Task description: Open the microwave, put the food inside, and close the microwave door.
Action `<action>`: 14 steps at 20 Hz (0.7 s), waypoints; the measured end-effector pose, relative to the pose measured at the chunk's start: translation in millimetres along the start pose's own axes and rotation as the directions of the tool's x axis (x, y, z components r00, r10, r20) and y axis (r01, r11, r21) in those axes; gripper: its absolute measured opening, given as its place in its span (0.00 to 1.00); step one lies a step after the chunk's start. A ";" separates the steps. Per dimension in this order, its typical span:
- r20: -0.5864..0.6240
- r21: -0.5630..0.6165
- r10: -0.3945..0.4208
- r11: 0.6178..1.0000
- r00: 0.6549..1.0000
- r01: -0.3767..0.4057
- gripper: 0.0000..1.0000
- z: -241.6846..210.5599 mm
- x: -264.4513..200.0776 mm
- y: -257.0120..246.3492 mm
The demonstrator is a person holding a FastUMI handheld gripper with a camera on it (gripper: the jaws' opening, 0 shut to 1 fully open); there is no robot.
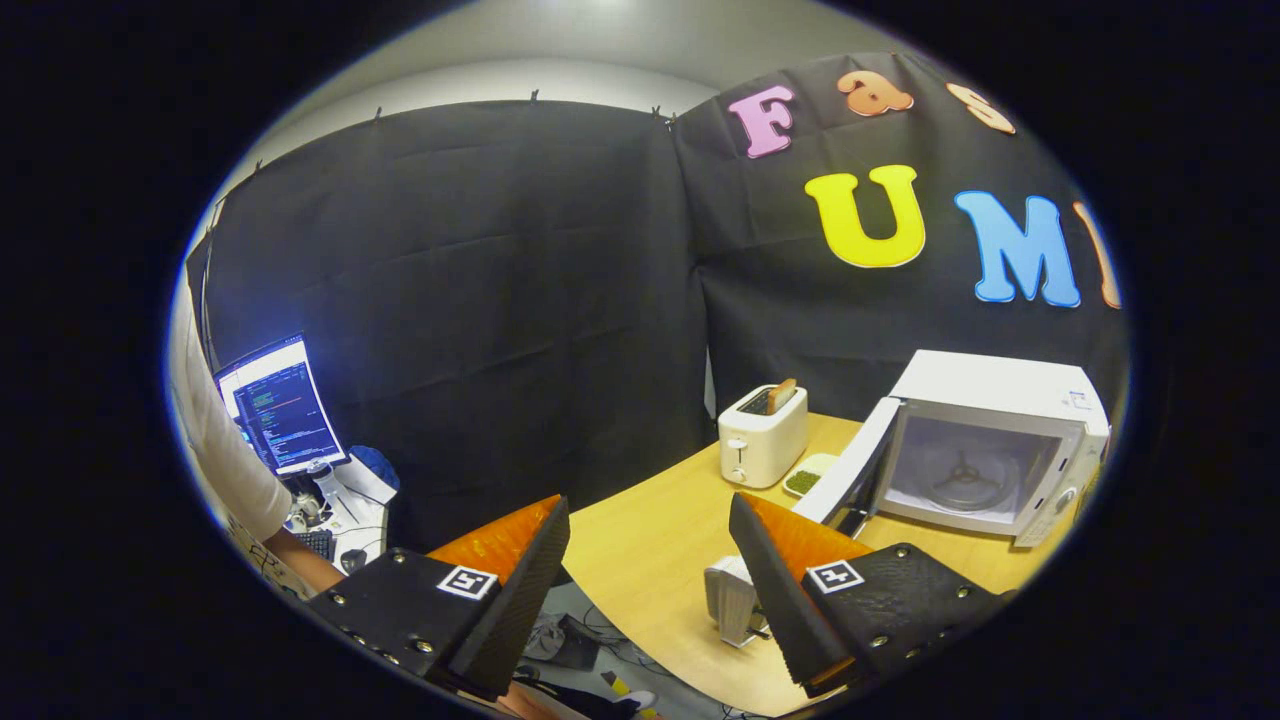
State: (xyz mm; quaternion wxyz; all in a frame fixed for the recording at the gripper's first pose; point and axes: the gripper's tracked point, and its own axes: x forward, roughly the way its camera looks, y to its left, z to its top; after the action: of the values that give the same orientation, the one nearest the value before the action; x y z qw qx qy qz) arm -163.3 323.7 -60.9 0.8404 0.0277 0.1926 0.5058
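Microwave [985,455], door [848,470] swung open, cavity bare; food dish [806,480] on table [650,560] between toaster [762,436] and door; gripper [650,560] fingers apart, holding nothing, well short; next likely: reach, clamp dish.

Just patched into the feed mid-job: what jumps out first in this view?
The white microwave stands on the wooden table well beyond the fingers, its door swung open and the turntable bare. Left of it sits a white toaster with bread poking out, and a small dish of green food lies between them. The gripper is open and holds nothing.
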 end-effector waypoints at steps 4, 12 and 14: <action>0.019 0.003 -0.084 0.996 0.996 0.084 0.97 2.5 -27.4 -36.7; 0.020 0.095 -0.281 0.956 0.960 0.278 0.97 -13.4 -83.0 -125.0; 0.017 0.113 -0.329 0.939 0.944 0.326 0.97 -20.8 -97.9 -146.2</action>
State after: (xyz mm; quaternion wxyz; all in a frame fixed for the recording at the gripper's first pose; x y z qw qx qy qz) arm -88.5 165.1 -86.4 0.9134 0.0498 0.2069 0.3471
